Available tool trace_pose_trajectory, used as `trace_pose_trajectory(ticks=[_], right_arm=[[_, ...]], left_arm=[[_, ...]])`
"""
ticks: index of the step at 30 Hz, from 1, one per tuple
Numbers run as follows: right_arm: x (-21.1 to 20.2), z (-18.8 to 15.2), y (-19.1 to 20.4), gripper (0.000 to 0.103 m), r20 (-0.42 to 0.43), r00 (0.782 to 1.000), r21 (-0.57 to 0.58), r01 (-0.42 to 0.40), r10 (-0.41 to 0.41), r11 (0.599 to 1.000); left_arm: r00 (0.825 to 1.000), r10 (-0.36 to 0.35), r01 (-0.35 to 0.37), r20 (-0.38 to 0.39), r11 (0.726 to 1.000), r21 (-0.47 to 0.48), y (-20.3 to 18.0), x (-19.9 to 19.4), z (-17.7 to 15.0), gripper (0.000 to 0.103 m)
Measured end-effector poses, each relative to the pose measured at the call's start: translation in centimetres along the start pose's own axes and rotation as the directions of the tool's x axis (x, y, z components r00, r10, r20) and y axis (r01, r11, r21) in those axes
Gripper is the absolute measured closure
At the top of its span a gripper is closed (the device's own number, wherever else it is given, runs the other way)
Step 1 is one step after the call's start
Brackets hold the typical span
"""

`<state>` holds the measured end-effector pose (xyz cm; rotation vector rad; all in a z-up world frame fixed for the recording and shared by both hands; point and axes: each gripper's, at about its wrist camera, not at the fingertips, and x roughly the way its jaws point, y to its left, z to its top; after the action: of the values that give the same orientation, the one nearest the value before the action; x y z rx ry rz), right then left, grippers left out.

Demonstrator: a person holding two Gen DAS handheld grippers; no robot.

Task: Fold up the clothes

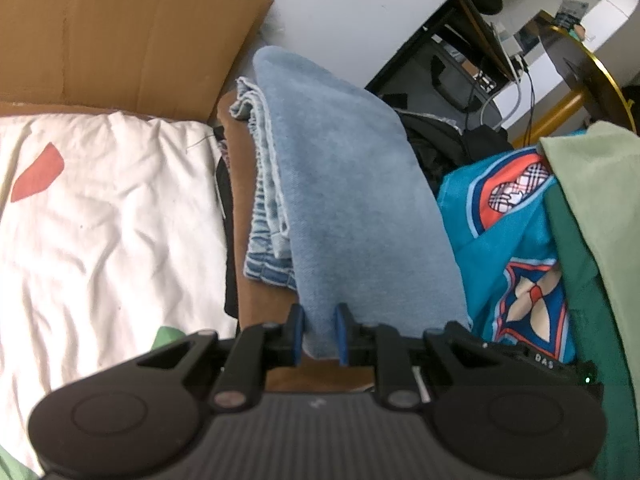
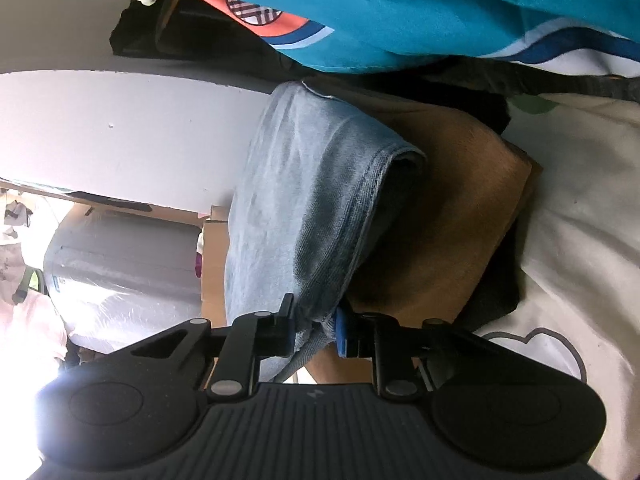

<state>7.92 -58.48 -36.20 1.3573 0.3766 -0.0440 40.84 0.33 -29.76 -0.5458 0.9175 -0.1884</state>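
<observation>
Denim garment (image 1: 344,184): long axis runs away from my left gripper (image 1: 319,334); both it and my right gripper (image 2: 316,330) pinch its near edge.

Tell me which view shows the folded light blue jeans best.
The left wrist view: the light blue jeans lie lengthwise, layers visible along one side, with the left gripper clamped on the near end. The right wrist view shows only one rolled edge, pinched by the right gripper.
</observation>
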Motion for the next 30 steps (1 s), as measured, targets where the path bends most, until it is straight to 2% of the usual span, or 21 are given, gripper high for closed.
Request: trace_pose_trajectory(ticks=[4, 6, 9, 16, 19, 21, 25, 30], right_arm=[[-0.1, 0.2, -0.5, 0.076, 0.001, 1.000, 0.026, -0.014, 0.014, 1.000], [0.2, 0.2, -0.8, 0.054, 0.007, 1.000, 0.040, -0.018, 0.018, 0.999], [1.2, 0.0, -1.4, 0.041, 0.017, 1.000, 0.074, -0.025, 0.023, 0.997], [3.7, -0.9, -2.5, 0.038, 0.034, 0.998, 0.145, -0.052, 0.048, 0.988], [3.7, -0.7, -2.1, 0.051, 0.052, 0.996, 0.128, -0.073, 0.067, 0.989], [3.5, -0.5, -2.0, 0.080, 0.055, 0.996, 0.123, -0.082, 0.076, 0.989], [2.4, -0.7, -1.3, 0.089, 0.063, 0.996, 0.097, -0.072, 0.066, 0.993], [1.8, -1.1, -0.7, 0.090, 0.060, 0.998, 0.090, -0.033, 0.027, 0.995]], left_arm=[[1.000, -0.011, 0.011, -0.001, 1.000, -0.015, 0.2, -0.1, 0.0, 0.086], [1.000, -0.016, 0.016, -0.006, 1.000, -0.014, 0.2, -0.2, 0.1, 0.086], [1.000, -0.016, 0.016, -0.011, 1.000, -0.008, 0.1, -0.2, 0.3, 0.086], [1.000, -0.013, 0.013, -0.015, 1.000, -0.016, 0.1, -0.2, 0.4, 0.086], [1.000, -0.013, 0.013, -0.017, 1.000, -0.012, 0.1, -0.1, 0.4, 0.087], [1.000, -0.011, 0.011, -0.021, 1.000, -0.008, 0.1, 0.0, 0.4, 0.087], [0.999, -0.002, 0.002, -0.032, 1.000, -0.009, 0.4, 0.5, 0.3, 0.087], [0.998, -0.007, 0.004, -0.059, 0.999, -0.043, 0.9, 0.7, 0.6, 0.087]])
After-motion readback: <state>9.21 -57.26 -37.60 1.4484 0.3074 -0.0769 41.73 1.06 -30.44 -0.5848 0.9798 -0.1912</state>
